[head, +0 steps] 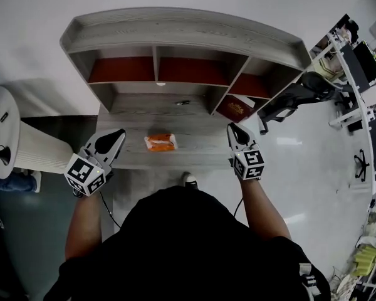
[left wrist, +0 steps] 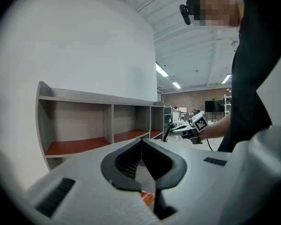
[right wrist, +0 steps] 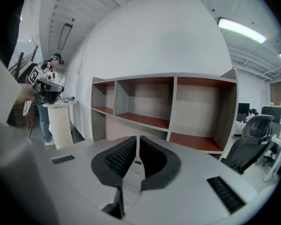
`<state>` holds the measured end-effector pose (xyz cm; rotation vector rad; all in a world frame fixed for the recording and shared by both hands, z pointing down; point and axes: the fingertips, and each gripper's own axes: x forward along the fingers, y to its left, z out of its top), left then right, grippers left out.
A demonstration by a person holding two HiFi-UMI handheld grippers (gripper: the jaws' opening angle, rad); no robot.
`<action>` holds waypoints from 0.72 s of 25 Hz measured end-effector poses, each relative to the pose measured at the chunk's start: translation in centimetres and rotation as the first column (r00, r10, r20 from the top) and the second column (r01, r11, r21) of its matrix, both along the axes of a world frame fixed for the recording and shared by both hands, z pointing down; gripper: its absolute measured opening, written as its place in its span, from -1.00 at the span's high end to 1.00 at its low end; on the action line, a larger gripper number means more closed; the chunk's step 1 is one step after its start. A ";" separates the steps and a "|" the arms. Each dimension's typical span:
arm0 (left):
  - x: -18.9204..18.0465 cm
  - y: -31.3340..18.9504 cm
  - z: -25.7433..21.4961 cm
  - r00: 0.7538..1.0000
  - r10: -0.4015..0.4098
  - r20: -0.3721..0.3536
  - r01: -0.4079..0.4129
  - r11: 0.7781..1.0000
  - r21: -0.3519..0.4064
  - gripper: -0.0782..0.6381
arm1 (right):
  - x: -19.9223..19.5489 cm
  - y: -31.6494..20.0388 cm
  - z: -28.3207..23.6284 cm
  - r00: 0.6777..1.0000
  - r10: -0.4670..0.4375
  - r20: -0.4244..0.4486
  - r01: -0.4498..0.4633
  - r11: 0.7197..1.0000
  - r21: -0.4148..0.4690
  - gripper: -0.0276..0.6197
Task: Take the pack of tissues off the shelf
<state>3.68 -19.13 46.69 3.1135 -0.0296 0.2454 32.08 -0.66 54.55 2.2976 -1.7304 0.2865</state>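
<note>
Looking down, you hold a gripper at each end of the pale grey wood-grain surface [head: 194,152], near its front edge. Your left gripper [head: 118,133] has its black jaws closed tip to tip, with nothing between them. Your right gripper [head: 234,128] is closed the same way and is empty too. The orange plastic pack of tissues [head: 160,142] lies flat on that surface between the two grippers, nearer the left one and touched by neither. Behind it stands the grey wooden shelf unit [head: 175,33], its compartments floored in reddish brown and open towards you. A small dark object [head: 183,103] rests farther back on the surface, well apart from the pack; you cannot tell what it is. A dark red flat item [head: 236,110] sits in the lower right compartment. A black office chair [head: 294,96] stands to the right of the shelf unit.
</note>
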 end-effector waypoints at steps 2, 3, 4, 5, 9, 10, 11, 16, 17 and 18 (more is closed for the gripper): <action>0.4 0.1 0.1 1.000 0.018 0.002 -0.018 1.000 -0.002 0.73 | 0.2 1.1 0.1 1.000 0.030 0.003 -0.030 1.000 0.000 0.83; 0.5 0.2 0.2 1.000 0.028 0.003 -0.028 1.000 -0.003 0.73 | 0.3 1.7 0.1 0.999 0.043 0.004 -0.043 0.999 0.001 0.83; 0.7 0.3 0.3 0.999 0.037 0.003 -0.037 0.999 -0.004 0.73 | 0.3 2.3 0.1 0.998 0.055 0.004 -0.055 0.999 0.001 0.83; 0.9 0.5 0.4 0.999 0.048 0.004 -0.048 0.999 -0.006 0.73 | 0.3 2.9 0.1 0.998 0.066 0.004 -0.066 0.998 0.001 0.84; 2.1 1.5 0.5 0.995 0.099 0.008 -0.099 0.995 -0.009 0.73 | 0.2 5.1 -0.1 0.994 0.110 0.006 -0.110 0.994 0.002 0.84; 2.4 1.8 0.5 0.994 0.110 0.008 -0.110 0.994 -0.008 0.73 | 0.2 5.5 -0.1 0.993 0.118 0.007 -0.118 0.993 0.001 0.84; 2.7 2.0 0.4 0.993 0.120 0.007 -0.120 0.993 -0.006 0.73 | 0.1 6.0 0.0 0.992 0.124 0.010 -0.124 0.992 0.002 0.84; 4.0 3.2 0.0 0.986 0.168 -0.001 -0.168 0.986 0.003 0.73 | -0.3 8.3 -0.2 0.987 0.158 0.018 -0.158 0.987 0.008 0.84; 4.2 3.4 0.0 0.985 0.175 -0.001 -0.175 0.985 0.005 0.73 | -0.4 8.7 -0.1 0.986 0.163 0.020 -0.164 0.987 0.008 0.84; 4.3 3.5 -0.1 0.984 0.180 0.000 -0.180 0.984 0.005 0.73 | -0.5 8.9 0.0 0.985 0.168 0.025 -0.168 0.986 0.008 0.84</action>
